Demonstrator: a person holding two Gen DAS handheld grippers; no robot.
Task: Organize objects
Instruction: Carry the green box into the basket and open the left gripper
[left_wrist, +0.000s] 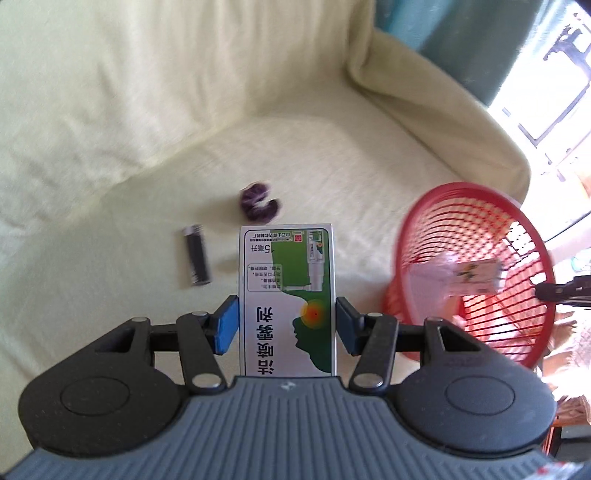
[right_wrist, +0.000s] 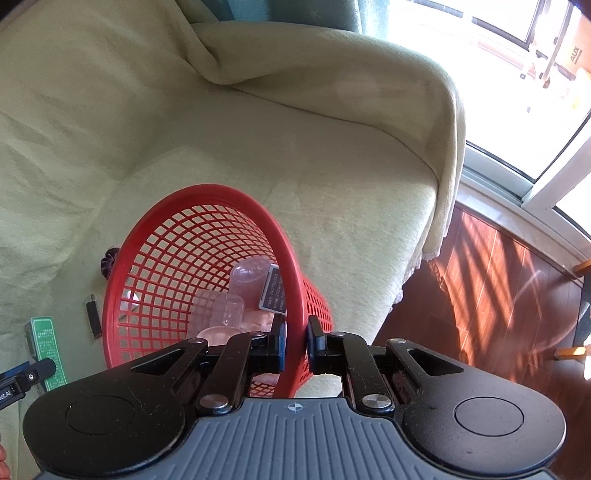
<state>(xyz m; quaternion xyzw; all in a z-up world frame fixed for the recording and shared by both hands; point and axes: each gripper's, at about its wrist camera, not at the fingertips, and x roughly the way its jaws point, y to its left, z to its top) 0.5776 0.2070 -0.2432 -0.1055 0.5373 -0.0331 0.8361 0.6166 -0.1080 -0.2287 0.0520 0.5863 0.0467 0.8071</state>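
Observation:
My left gripper (left_wrist: 287, 325) is shut on a green and white medicine box (left_wrist: 287, 295), held above the sofa seat. That medicine box (right_wrist: 46, 350) shows again at the lower left of the right wrist view. My right gripper (right_wrist: 295, 345) is shut on the rim of a red mesh basket (right_wrist: 291, 280), which is tilted on the seat. In the left wrist view the red basket (left_wrist: 476, 273) stands to the right of the box. Inside the basket lie clear plastic containers (right_wrist: 221, 310) and a small box (right_wrist: 271, 290). A black lighter (left_wrist: 197, 254) and a purple hair tie (left_wrist: 260, 203) lie on the seat.
A pale yellow-green cover (right_wrist: 258, 147) drapes the sofa seat, back and armrest. To the right of the sofa the floor (right_wrist: 498, 295) is dark wood, below a bright window (right_wrist: 498, 55). The lighter (right_wrist: 94, 314) lies left of the basket.

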